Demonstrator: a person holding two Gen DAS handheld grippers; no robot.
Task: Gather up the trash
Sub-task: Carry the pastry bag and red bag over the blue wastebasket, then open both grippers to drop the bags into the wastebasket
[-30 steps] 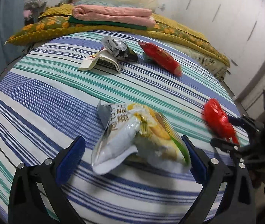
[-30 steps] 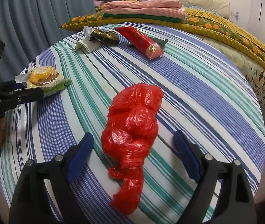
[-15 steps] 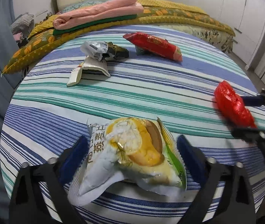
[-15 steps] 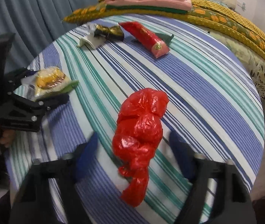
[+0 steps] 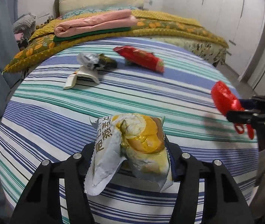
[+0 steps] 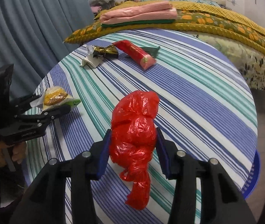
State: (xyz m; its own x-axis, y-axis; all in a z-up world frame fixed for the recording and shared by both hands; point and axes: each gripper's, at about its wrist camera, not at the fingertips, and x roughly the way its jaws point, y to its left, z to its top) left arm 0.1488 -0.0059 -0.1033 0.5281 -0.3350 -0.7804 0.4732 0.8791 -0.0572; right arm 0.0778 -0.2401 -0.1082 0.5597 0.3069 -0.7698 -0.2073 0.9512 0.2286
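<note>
My left gripper [image 5: 130, 160] is shut on a white and yellow snack bag [image 5: 132, 145] and holds it above the striped table [image 5: 151, 97]. My right gripper [image 6: 134, 149] is shut on a crumpled red plastic bag [image 6: 134, 127], also lifted off the cloth. Each gripper shows in the other's view: the left one with the snack bag [image 6: 56, 99], the right one with the red bag [image 5: 224, 99]. A red wrapper [image 5: 141, 57], a silver and black wrapper [image 5: 95, 61] and a folded white carton [image 5: 80, 76] lie at the far side of the table.
A bed with a yellow floral cover [image 5: 169, 28] and folded pink and green cloths [image 5: 95, 24] stands behind the table. Grey curtains [image 6: 29, 28] hang at the left. A blue basket rim [image 6: 253, 175] shows below the table's right edge.
Both grippers have closed on their trash, the left on the snack bag and the right on the red bag, and lifted them off the cloth.
</note>
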